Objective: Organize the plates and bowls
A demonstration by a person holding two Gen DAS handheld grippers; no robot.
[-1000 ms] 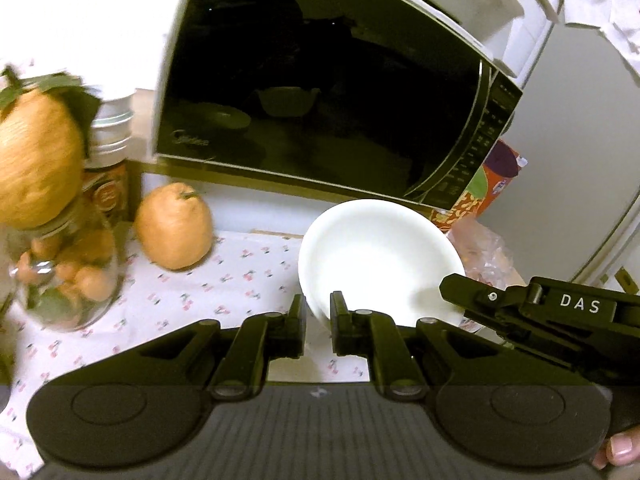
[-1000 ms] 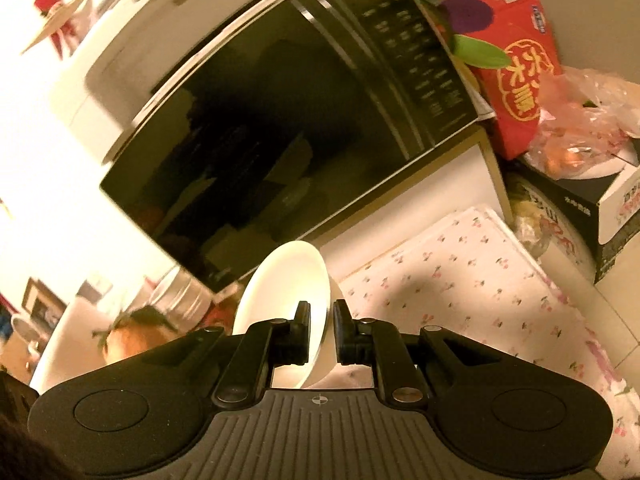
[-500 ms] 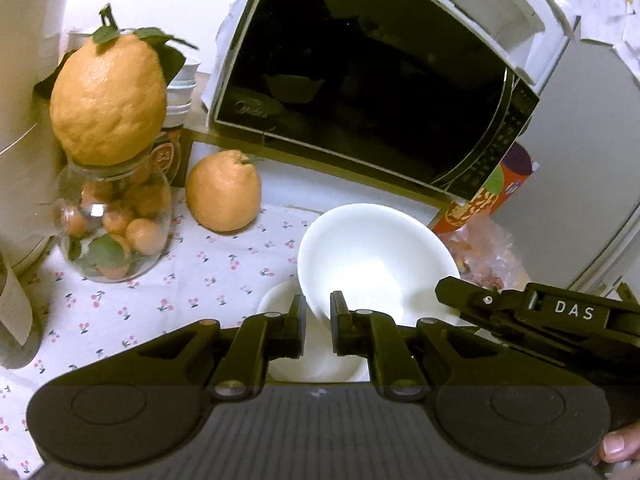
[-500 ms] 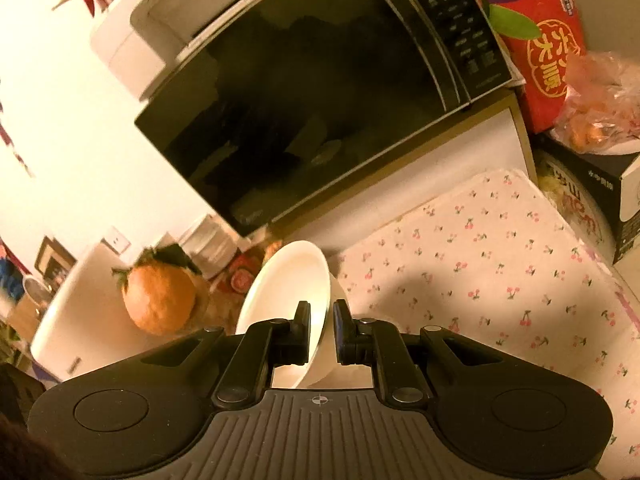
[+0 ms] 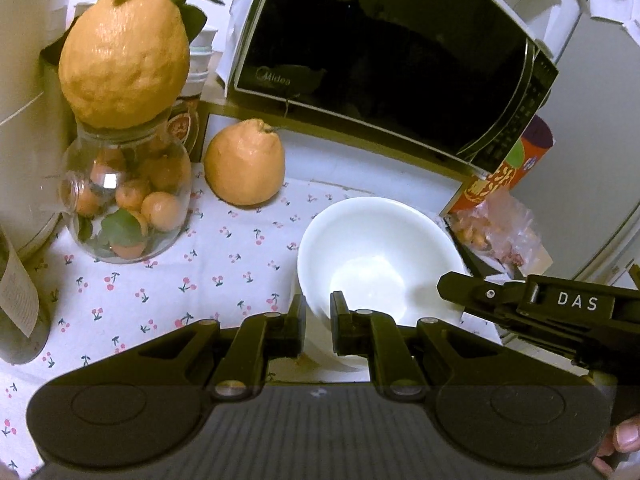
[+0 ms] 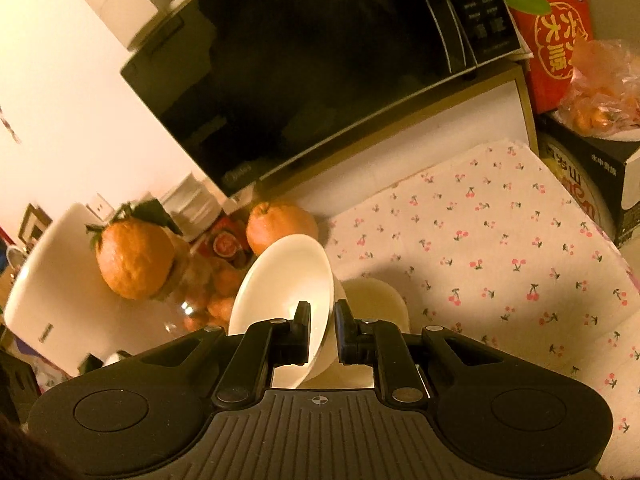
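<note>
**White bowl pinched at two edges above the cherry-print cloth**

Black jaws of the left gripper [image 5: 318,312] stand narrow, clamped over the near rim of the white bowl [image 5: 376,256], one pad inside the wall and one outside. In the same view the right gripper [image 5: 532,304] reaches in from the right of the bowl and meets its right rim; a fingertip [image 5: 626,436] shows at the lower right corner.

The right wrist view shows its own jaws [image 6: 322,320] just as narrow, closed on the bowl's [image 6: 284,280] wall, with the bowl tilted on edge and its hollow facing left. Just right of the bowl and below it lies a pale round dish [image 6: 376,296]; whether they touch cannot be told.

Under the bowl spreads the cherry-print cloth [image 5: 168,280]. Behind the bowl to the left sits a loose orange fruit [image 5: 244,162]; farther left stands a glass jar [image 5: 124,204] of small oranges, capped by a large orange fruit [image 5: 124,56]. Behind the bowl stands the black-doored microwave [image 5: 384,60], and to its right a bag of fruit [image 5: 496,224].
</note>
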